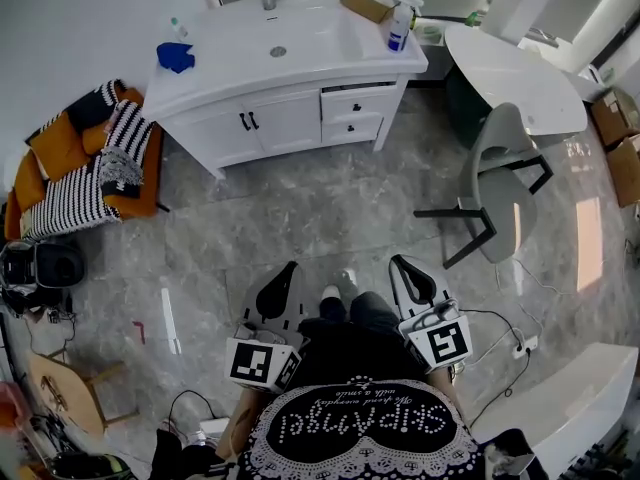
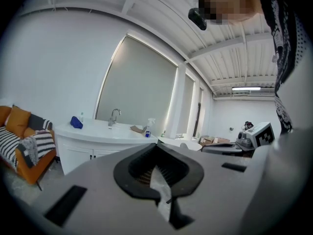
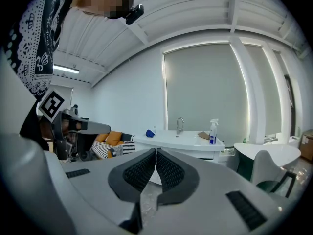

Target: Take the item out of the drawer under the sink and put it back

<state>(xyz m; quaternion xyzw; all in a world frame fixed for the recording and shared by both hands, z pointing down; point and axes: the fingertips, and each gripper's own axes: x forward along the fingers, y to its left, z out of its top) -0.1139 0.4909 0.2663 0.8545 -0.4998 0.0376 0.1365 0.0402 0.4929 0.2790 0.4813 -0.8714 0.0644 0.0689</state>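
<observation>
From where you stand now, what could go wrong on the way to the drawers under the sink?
1. A cable trails over the floor beside the right claw; a step that way could snag it.
2. The chair stands near the drawers and may crowd the right arm.
3. The left claw and the right are both shut and empty; unless opened first, they would likely bump the small knobs.

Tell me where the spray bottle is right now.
In the head view, the spray bottle stands on the right end of the sink counter, beside a brown flat object.
</observation>
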